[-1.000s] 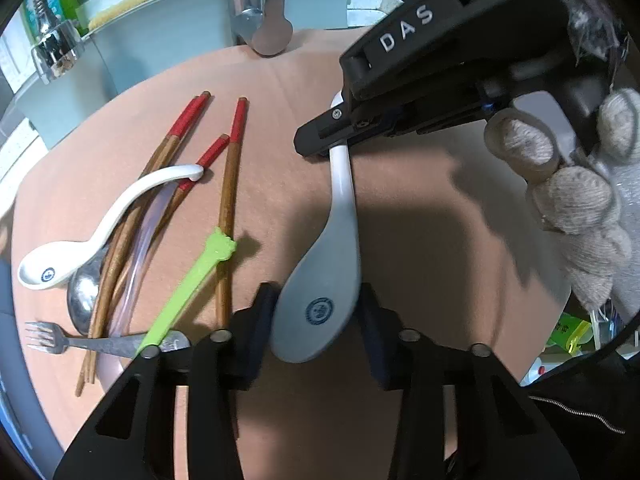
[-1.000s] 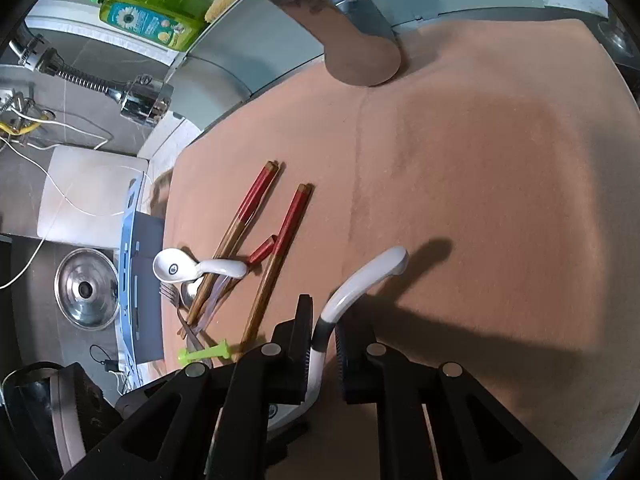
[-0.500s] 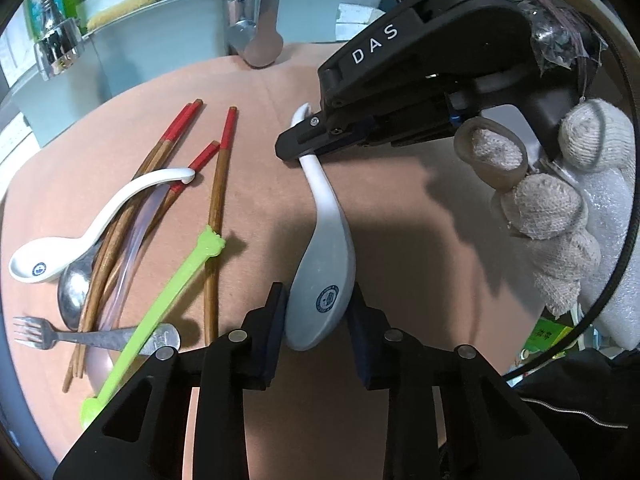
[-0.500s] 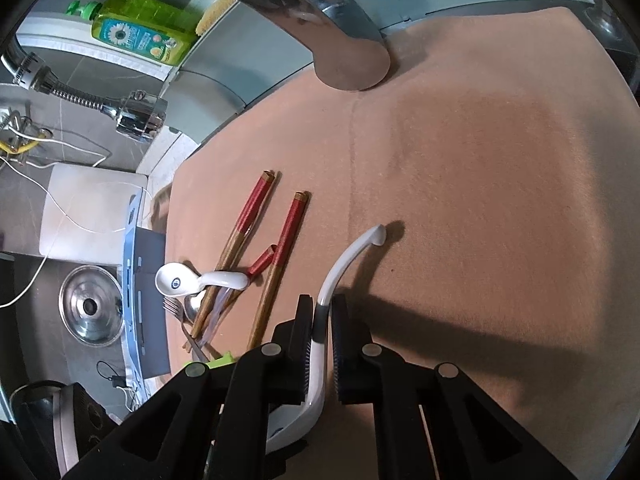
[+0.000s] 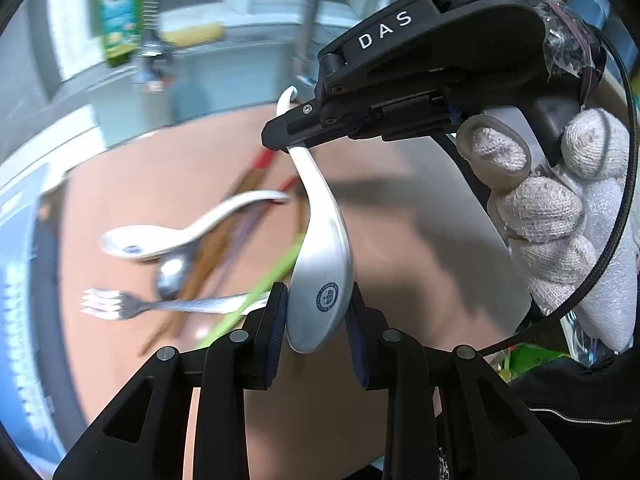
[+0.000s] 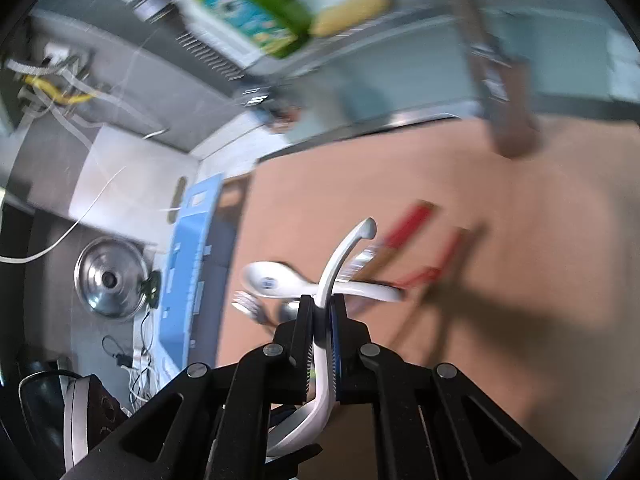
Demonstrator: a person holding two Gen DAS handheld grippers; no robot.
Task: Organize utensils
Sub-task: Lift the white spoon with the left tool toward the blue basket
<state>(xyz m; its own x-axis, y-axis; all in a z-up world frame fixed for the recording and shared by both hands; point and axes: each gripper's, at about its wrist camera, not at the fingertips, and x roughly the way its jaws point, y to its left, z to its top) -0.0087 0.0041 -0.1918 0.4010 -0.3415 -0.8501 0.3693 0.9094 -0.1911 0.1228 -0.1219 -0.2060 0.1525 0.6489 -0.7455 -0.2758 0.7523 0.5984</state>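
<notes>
Kitchen counter, covered by a peach-brown cloth mat (image 5: 400, 240), with a green dish-soap bottle (image 5: 120, 8) and a yellow sponge (image 5: 192, 34) on the ledge behind; much of the background was blurred.

Item one: a white ceramic soup spoon with a round blue emblem (image 5: 320, 264), lifted clear of the mat. My left gripper (image 5: 316, 320) had just been closing, and its pads pressed on both sides of the bowl. My right gripper (image 6: 322, 320) was clamped on the thin handle (image 6: 340, 256), whose hooked tip stuck out past the fingers (in the left view this gripper reached in from the upper right, held by my white knit-gloved hand (image 5: 560, 208)).

Item two: a second white ceramic soup spoon (image 5: 176, 232), lying on the mat to the left, its handle resting across the pile.

Item three: red-tipped wooden chopsticks (image 6: 404, 228), several, lying crossed under that spoon; count uncertain owing to blur.

Item four: a metal fork (image 5: 120, 306) and a metal spoon (image 5: 170, 274), beside each other at the pile's near end.

Item five: a lime-green plastic stick (image 5: 256, 292), partly hidden behind the held spoon.

Off the mat, left: a light-blue plastic rack (image 6: 188, 264) and a steel pot lid (image 6: 108, 280).
</notes>
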